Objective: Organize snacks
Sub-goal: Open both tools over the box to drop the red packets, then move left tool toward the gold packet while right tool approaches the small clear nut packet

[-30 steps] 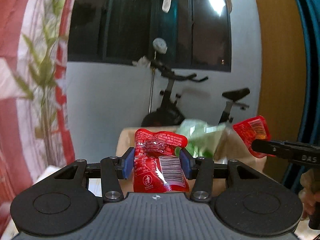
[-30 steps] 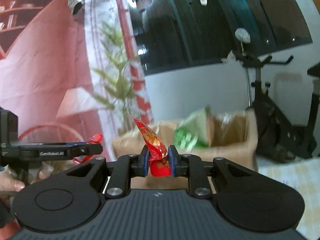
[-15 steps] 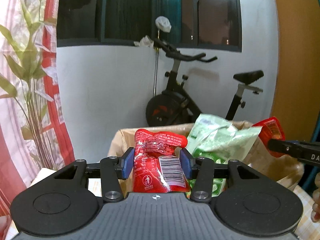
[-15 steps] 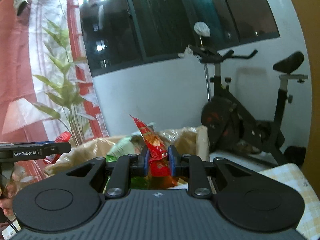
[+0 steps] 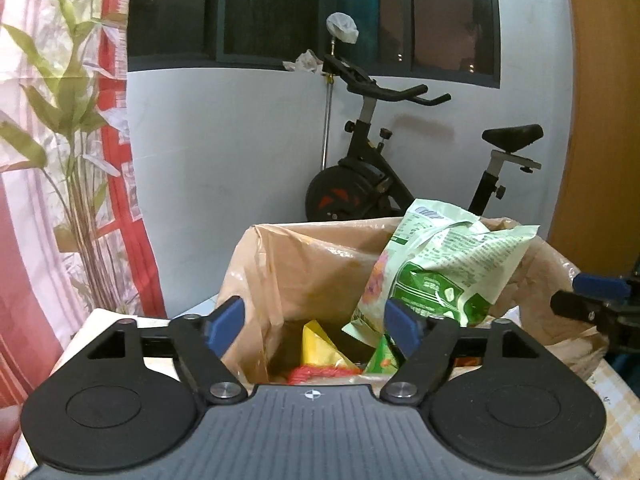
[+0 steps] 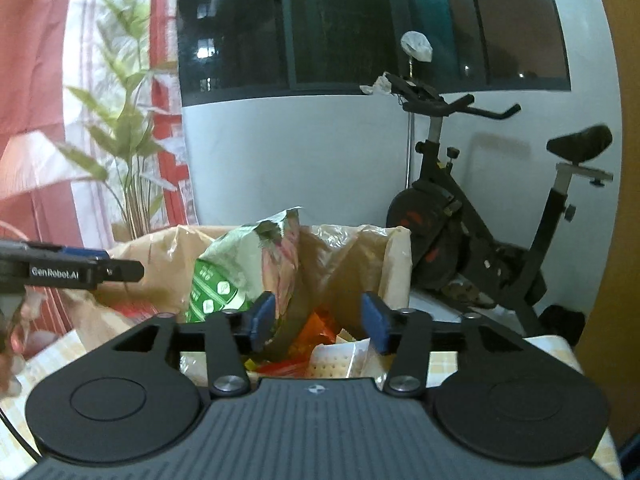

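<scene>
The only clearly readable text is "GenRobot.AI", in white letters on the black side of the left gripper body, seen at the left edge of the right wrist view. The green snack bag standing in the brown bag carries dense print and a white panel, but its characters are too small to read.

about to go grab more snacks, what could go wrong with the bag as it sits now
1. The large green-and-white snack bag leans high over the rim of the tan plastic bag; it could tip out.
2. Both open hand-held grippers, left and right, hover at the thin rim and might snag it.
</scene>
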`<state>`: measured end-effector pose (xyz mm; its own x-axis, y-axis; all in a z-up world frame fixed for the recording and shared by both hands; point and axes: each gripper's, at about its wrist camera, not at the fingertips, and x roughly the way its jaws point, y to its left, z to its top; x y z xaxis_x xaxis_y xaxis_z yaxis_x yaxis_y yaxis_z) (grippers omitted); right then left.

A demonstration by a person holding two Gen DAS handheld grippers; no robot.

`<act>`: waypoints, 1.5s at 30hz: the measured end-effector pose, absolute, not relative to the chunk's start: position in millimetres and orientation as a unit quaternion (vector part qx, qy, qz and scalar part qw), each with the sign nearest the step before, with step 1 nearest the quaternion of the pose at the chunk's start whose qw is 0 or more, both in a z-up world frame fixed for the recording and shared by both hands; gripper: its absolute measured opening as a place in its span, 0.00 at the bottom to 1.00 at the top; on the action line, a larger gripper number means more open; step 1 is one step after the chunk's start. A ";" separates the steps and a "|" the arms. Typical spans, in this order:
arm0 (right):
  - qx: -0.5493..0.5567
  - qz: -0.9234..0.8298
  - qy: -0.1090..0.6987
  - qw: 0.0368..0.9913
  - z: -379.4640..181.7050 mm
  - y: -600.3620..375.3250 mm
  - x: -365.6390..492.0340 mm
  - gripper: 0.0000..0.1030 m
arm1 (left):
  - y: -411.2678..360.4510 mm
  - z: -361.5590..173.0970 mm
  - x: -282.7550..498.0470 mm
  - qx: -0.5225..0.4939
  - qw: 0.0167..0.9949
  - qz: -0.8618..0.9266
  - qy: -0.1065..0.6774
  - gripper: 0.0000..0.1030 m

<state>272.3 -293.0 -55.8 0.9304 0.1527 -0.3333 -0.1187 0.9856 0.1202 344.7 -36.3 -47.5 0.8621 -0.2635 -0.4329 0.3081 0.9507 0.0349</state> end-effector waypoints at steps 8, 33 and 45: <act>0.031 0.071 0.172 0.982 -54.4 -273.6 246.3 0.60 | -29.7 -42.2 307.0 0.047 0.964 -0.160 0.208 0.83; 0.063 0.062 0.180 0.980 -97.6 -253.7 189.3 0.63 | 5.3 -104.9 250.3 0.028 0.951 -0.142 0.272 0.83; 0.072 0.053 0.223 0.971 -142.3 -253.5 171.3 0.63 | 8.8 -146.8 231.9 0.021 0.940 -0.137 0.313 0.82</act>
